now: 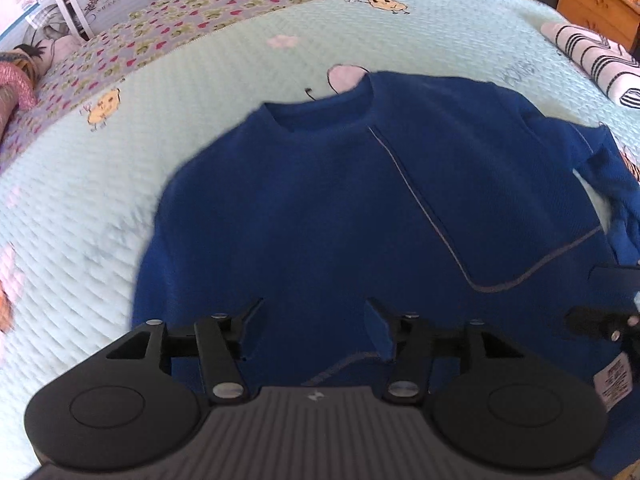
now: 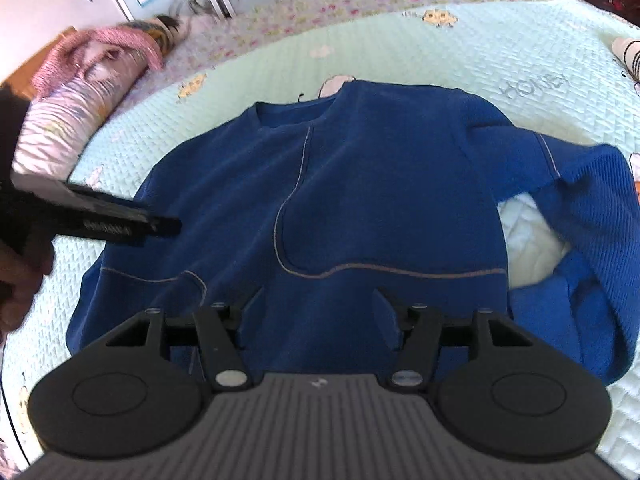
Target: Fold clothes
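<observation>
On bedspread (image 1: 100, 184) – blue sweater (image 1: 320, 208), both tongs (image 1: 314, 320) w/ jaws apart.

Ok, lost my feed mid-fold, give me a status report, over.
Left gripper and right gripper both open, empty, above blue sweater's hem. Sweater flat on the quilt, one sleeve splayed out. Nothing in the way.

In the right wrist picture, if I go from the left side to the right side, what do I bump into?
Pink towel, then the other black tool poking in, then the blue sweater, then its loose sleeve flopped out on the green bedspread.
</observation>
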`<state>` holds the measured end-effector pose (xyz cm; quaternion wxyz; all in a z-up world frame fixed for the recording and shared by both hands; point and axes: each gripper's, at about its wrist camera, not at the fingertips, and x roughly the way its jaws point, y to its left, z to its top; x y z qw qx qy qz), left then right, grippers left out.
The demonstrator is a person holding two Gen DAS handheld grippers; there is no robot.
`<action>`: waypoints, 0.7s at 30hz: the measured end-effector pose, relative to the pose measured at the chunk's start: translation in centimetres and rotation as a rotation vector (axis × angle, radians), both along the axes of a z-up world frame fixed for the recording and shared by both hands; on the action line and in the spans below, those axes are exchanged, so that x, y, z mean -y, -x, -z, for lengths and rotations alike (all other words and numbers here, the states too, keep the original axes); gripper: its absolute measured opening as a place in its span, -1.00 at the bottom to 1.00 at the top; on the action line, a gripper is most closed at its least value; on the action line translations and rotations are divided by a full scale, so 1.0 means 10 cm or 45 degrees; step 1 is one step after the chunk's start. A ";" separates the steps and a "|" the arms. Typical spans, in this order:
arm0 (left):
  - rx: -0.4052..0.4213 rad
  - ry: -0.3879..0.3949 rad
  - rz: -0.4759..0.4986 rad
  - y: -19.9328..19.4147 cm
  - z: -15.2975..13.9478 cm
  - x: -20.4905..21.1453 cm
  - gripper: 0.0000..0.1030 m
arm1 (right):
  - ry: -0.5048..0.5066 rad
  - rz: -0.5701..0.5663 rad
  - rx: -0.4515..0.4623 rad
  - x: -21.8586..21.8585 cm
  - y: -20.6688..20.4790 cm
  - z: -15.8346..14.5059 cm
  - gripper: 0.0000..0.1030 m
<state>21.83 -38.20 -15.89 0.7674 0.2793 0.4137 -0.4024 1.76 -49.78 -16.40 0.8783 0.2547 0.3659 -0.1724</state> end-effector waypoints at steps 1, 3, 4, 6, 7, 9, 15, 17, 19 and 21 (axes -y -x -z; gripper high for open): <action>0.012 0.021 -0.007 0.07 0.08 -0.06 0.11 | 0.010 0.006 0.034 -0.02 0.06 0.06 0.18; 0.042 0.068 -0.018 0.23 0.22 -0.17 0.11 | 0.036 0.021 0.098 -0.05 0.18 0.19 0.18; 0.056 0.095 -0.023 0.31 0.26 -0.24 0.11 | 0.048 0.027 0.124 -0.07 0.23 0.24 0.18; 0.084 0.137 -0.042 0.46 0.29 -0.37 0.11 | 0.062 0.043 0.176 -0.11 0.34 0.32 0.18; 0.101 0.154 -0.054 0.56 0.27 -0.46 0.11 | 0.063 0.045 0.197 -0.13 0.40 0.33 0.18; 0.140 0.174 -0.071 0.73 0.19 -0.64 0.11 | 0.076 0.026 0.246 -0.20 0.54 0.30 0.18; 0.205 0.213 -0.296 1.30 -0.16 -1.60 0.29 | 0.135 0.015 0.296 -0.53 1.24 -0.07 0.36; 0.179 0.219 -0.398 1.46 -0.18 -1.98 0.36 | 0.120 0.028 0.303 -0.63 1.55 -0.14 0.38; 0.139 0.212 -0.491 1.59 -0.11 -2.33 0.36 | 0.136 0.062 0.297 -0.72 1.82 -0.14 0.48; 0.060 0.223 -0.574 1.64 0.02 -2.59 0.36 | 0.103 0.121 0.260 -0.77 2.07 -0.07 0.48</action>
